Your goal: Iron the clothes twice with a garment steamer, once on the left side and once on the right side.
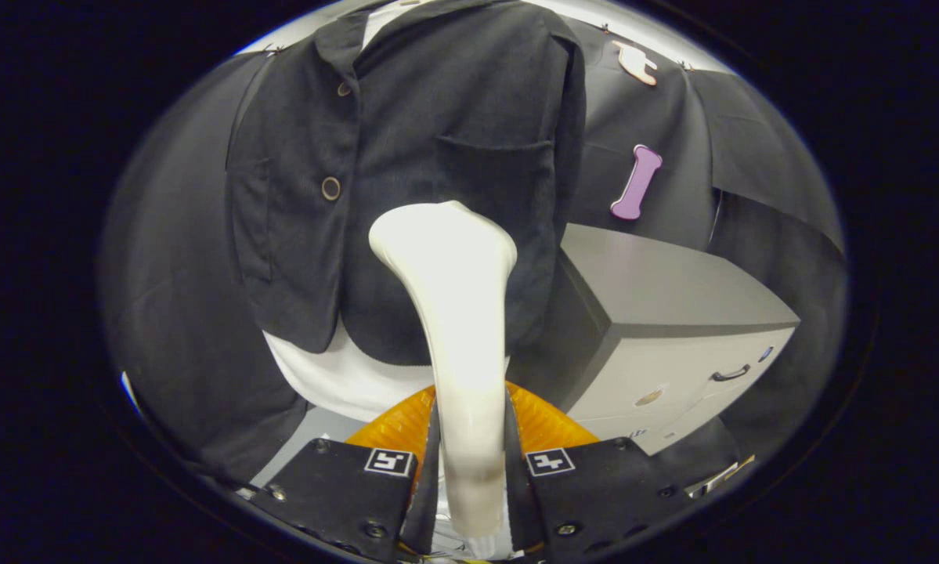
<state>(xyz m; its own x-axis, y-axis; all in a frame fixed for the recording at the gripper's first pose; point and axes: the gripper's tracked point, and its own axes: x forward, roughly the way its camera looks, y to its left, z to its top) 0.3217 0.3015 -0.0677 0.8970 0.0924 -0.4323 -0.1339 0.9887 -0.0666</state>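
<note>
Gripper point(469, 462) clamped on the garment steamer point(453, 313) handle — head up against the lower front of the dark jacket point(406, 157), right of the buttons. Looks like one side's pass in hand; next calls for a steady stroke along the cloth.

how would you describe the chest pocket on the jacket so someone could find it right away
Start at the dark jacket hanging in front of the black cloth wall, over a white garment. The tongs are shut on the white steamer, whose head rests against the jacket front. The chest pocket sits just above that head, opposite the button row; its straight stitched top edge sets it apart.
</note>
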